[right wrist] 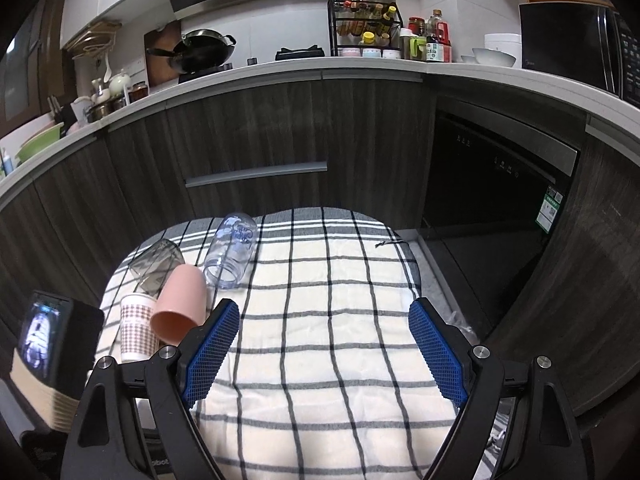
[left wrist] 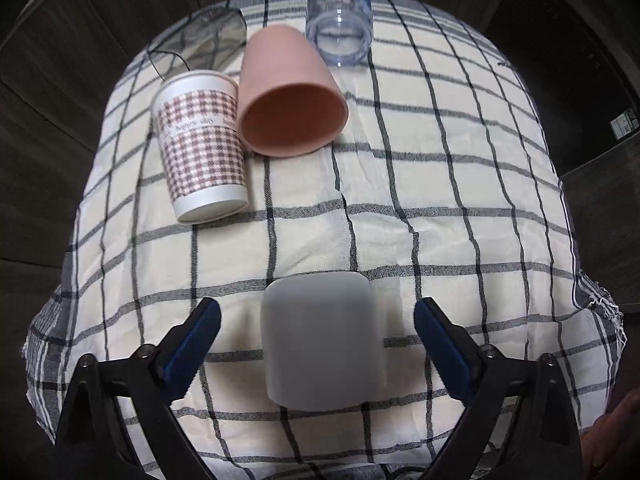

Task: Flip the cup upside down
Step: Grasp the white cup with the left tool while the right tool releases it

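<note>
Grey cup point(left wrist: 320, 340) stands inverted between the open left hand-held gripper point(left wrist: 318, 320) pads.

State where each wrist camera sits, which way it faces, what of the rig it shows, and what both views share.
Left wrist: on the left gripper, angled steeply down at the checked cloth; its open fingers flank a grey cup.
Right wrist: on the right gripper, facing forward across the cloth to the kitchen counter; open fingers, nothing between.
Shared: pink cup, patterned paper cup, clear bottle, cloth.
</note>
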